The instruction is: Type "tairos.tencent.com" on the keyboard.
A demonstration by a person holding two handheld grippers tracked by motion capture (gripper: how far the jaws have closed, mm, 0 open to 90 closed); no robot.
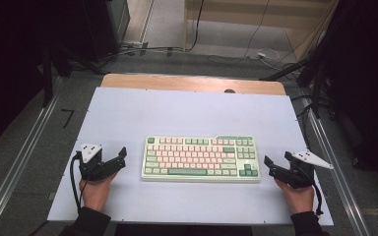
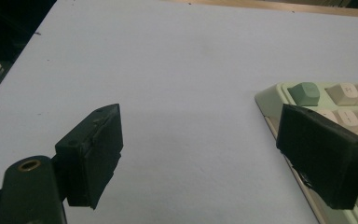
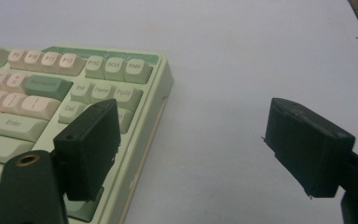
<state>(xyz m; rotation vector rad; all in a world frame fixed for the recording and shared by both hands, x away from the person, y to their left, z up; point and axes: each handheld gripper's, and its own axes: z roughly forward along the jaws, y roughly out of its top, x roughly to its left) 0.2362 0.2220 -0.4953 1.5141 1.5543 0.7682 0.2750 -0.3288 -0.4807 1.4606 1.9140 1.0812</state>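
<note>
The left gripper's (image 1: 119, 158) fingers (image 2: 93, 151) stand wide apart with nothing between them but bare surface. In the left gripper view one finger hangs over the white sheet (image 2: 177, 93), and the other sits in front of the keyboard's (image 2: 307, 100) near left corner, beside a green key at that corner; whether it touches the case I cannot tell. The right gripper's (image 1: 275, 164) fingers (image 3: 91, 147) are also spread wide and hold nothing. In the right gripper view one finger stands over the keyboard's right end, by the block of keys marked Ins, Home and Del, and the other is over bare sheet, clear of the case.

From the high view, each gripper is held in a hand (image 1: 96, 191) that comes in from the near edge, with dark sleeves at the wrists. The left gripper lies just off the keyboard's left end, the right gripper just off its right end, both pointing inward toward it.

The keyboard (image 1: 201, 158) lies flat near the middle of the surface, square to the near edge, with pale green case, pink and cream keys and a few darker green ones. The white sheet covers most of a wooden table (image 1: 192, 82), whose far edge shows beyond it.
</note>
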